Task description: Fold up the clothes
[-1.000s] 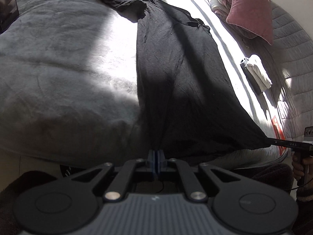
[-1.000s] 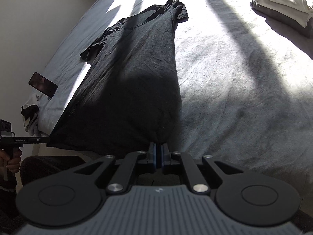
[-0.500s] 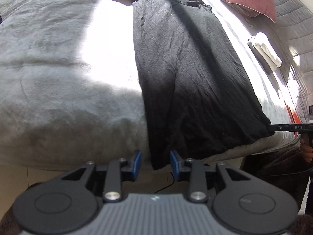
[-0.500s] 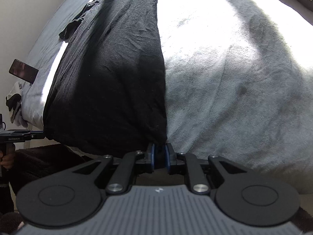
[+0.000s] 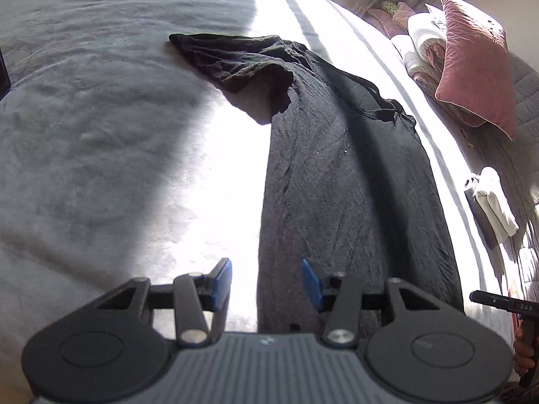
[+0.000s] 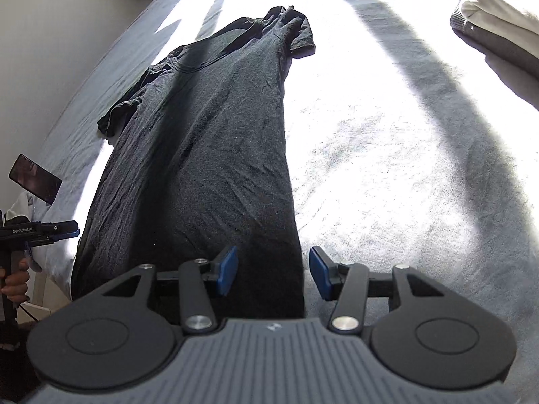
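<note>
Flanking black T-shirt: pillow, phone

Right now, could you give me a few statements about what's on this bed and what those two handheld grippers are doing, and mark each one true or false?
1. The black T-shirt lies spread lengthwise on the grey bed. True.
2. The left gripper is clamped on the shirt's hem. False: its jaws stand open, holding nothing.
3. The right gripper is open too. True.
4. A pink cushion sits at the far right of the left wrist view. True.
5. The shirt is already folded into a neat square. False: it lies full length, sleeves rumpled.
6. A red towel covers the shirt. False: nothing lies on it.
</note>
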Available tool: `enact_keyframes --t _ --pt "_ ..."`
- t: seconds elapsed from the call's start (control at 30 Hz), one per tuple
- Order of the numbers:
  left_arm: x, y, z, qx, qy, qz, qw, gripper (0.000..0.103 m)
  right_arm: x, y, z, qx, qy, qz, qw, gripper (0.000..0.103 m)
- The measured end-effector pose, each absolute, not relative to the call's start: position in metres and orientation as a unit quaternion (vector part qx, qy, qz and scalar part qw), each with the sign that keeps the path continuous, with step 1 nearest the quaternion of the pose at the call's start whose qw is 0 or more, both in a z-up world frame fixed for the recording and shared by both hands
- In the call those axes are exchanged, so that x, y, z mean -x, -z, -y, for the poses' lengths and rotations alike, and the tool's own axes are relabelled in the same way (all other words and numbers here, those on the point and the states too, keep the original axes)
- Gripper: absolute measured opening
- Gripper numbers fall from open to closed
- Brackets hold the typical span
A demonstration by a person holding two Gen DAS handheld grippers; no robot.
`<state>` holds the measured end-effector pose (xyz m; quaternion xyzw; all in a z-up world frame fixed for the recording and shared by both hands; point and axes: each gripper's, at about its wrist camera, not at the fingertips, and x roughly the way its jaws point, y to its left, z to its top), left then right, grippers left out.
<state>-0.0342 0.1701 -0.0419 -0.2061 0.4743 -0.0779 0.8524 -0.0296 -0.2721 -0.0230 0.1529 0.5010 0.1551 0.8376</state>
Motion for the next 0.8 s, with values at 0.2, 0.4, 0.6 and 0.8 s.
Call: enact_keyframes --t 0.2,0.4,0.6,0.8 --pt "0.037 0.059 -0.166 0.207 0.071 -0.43 0.876 0.029 0.012 0.046 0.275 -0.179 -0.149 -0.479 0.846 0.038" --pt "0.042 0.064 -0.164 0.19 0.07 -0.407 0.891 0.001 0.015 0.048 0.274 -0.16 -0.143 -0.462 0.86 0.002" --pt "0.044 0.058 -0.162 0.164 0.061 -0.405 0.897 0.001 0.019 0.048 0.287 -0.144 -0.105 -0.451 0.874 0.001" --pt "0.053 0.056 -0.166 0.168 0.089 -0.428 0.883 0.009 0.027 0.044 0.292 -0.168 -0.143 -0.473 0.853 0.016"
